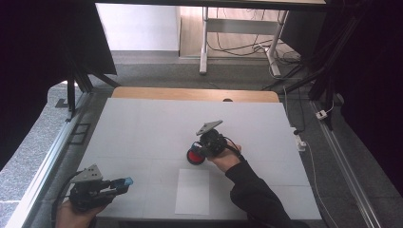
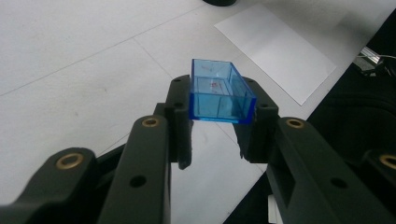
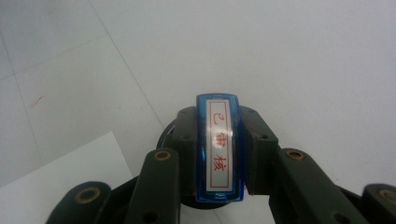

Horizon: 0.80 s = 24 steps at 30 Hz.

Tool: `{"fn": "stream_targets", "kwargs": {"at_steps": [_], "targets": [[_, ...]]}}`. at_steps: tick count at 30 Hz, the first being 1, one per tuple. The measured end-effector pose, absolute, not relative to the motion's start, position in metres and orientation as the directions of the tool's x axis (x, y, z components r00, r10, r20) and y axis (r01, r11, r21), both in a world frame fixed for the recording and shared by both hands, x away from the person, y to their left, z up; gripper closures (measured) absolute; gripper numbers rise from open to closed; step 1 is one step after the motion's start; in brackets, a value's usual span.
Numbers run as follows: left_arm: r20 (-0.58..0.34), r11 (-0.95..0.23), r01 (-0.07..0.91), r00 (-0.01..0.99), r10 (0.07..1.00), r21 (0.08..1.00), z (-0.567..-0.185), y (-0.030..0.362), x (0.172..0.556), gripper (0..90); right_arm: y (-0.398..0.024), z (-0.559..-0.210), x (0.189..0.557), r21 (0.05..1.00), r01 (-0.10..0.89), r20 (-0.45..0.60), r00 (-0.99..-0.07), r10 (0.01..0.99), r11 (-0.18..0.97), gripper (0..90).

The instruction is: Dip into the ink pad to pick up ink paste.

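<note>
My left gripper (image 1: 121, 183) sits at the table's near left corner, shut on a clear blue plastic cap (image 2: 219, 98), its hollow side facing up in the left gripper view. Near the table's middle, my right gripper (image 1: 198, 151) points down, shut on a blue stamp (image 3: 219, 149) with a white label and red characters. Directly below the stamp is a round black ink pad (image 3: 166, 136) with a red face (image 1: 194, 156). I cannot tell whether the stamp touches the pad.
A white sheet of paper (image 1: 192, 191) lies on the white table (image 1: 142, 128) just in front of the ink pad, between the two hands. A wooden strip (image 1: 190, 93) edges the far side, and metal rails run along both sides.
</note>
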<state>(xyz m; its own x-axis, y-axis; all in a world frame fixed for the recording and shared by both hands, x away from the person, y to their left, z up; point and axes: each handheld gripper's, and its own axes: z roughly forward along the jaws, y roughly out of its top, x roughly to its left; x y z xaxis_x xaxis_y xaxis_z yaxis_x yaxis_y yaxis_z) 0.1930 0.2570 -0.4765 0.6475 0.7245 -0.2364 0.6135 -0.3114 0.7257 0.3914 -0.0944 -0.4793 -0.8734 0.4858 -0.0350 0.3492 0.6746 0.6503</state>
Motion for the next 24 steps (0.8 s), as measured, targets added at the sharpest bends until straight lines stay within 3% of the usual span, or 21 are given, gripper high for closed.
{"fn": "stream_targets", "kwargs": {"at_steps": [17, 24], "targets": [[-0.236, -0.313, 0.615, 0.647, 0.725, 0.723, -0.4767, 0.257, 0.1932, 68.5, -0.0892, -0.4823, 0.3999, 0.618, 0.406, 0.0, -0.857, 0.516, 0.673, 71.1], [-0.236, -0.317, 0.615, 0.649, 0.724, 0.722, -0.4767, 0.2566, 0.1934, 68.5, -0.0842, -0.4818, 0.3957, 0.608, 0.386, -0.042, -0.857, 0.513, 0.694, 71.1]]}}
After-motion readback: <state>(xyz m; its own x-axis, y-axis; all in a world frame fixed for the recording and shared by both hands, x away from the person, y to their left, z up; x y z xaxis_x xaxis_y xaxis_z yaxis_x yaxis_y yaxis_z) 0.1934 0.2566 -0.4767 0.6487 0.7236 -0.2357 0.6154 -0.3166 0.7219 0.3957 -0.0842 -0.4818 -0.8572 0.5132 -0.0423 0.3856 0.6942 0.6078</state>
